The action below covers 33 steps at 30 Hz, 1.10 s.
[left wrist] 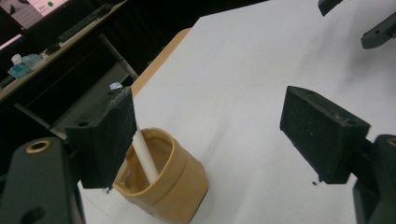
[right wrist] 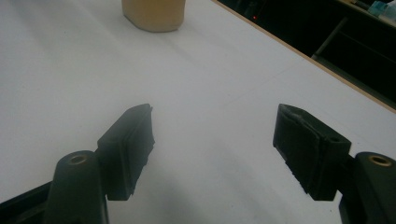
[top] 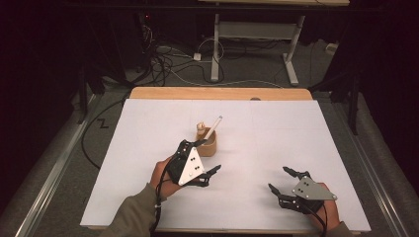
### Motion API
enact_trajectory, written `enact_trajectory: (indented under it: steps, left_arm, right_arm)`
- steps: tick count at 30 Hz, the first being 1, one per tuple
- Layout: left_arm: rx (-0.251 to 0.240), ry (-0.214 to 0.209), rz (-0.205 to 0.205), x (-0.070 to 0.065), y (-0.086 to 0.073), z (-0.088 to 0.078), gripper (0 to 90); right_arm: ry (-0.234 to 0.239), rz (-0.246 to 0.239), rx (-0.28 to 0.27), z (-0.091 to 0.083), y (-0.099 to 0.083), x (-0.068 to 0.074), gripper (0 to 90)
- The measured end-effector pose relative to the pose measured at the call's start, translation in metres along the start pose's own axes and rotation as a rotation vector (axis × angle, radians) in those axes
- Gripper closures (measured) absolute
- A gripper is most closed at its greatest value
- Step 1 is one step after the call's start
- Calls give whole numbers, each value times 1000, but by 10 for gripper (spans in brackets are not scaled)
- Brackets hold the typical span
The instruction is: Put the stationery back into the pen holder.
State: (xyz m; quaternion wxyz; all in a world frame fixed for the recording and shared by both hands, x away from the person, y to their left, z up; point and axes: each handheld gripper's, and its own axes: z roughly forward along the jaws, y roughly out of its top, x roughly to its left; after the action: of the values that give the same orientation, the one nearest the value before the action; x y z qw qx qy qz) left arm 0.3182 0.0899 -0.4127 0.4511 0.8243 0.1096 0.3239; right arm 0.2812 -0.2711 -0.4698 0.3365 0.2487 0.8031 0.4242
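Left tool [left wrist: 210, 135] hides the stick's [left wrist: 144, 156] top (partly).

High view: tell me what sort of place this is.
Probably a lab or recording workspace. A wooden table covered with white sheet stands in a dark room, loose cables trail over the grey floor beyond it, and a white-framed desk stands behind. On the sheet sits a tan cup holding a white stick.

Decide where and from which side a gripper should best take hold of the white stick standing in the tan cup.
Grip the white stick on its bare upper part, above the rim of the tan cup. It leans up and away from the person, so come from above with the jaws either side of the shaft. The open left gripper is nearest.
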Motion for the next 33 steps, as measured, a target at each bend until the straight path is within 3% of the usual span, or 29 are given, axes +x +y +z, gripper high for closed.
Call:
enact_trajectory:
  steps: [16, 33]
  left_arm:
    - [-1, 25, -6, -5, -14, -15, 179]
    - [33, 42, 8, -12, -29, -27, 179]
  right_arm:
    - [1, -3, 2, 1, 1, 0, 287]
    - [6, -7, 8, 3, 1, 2, 287]
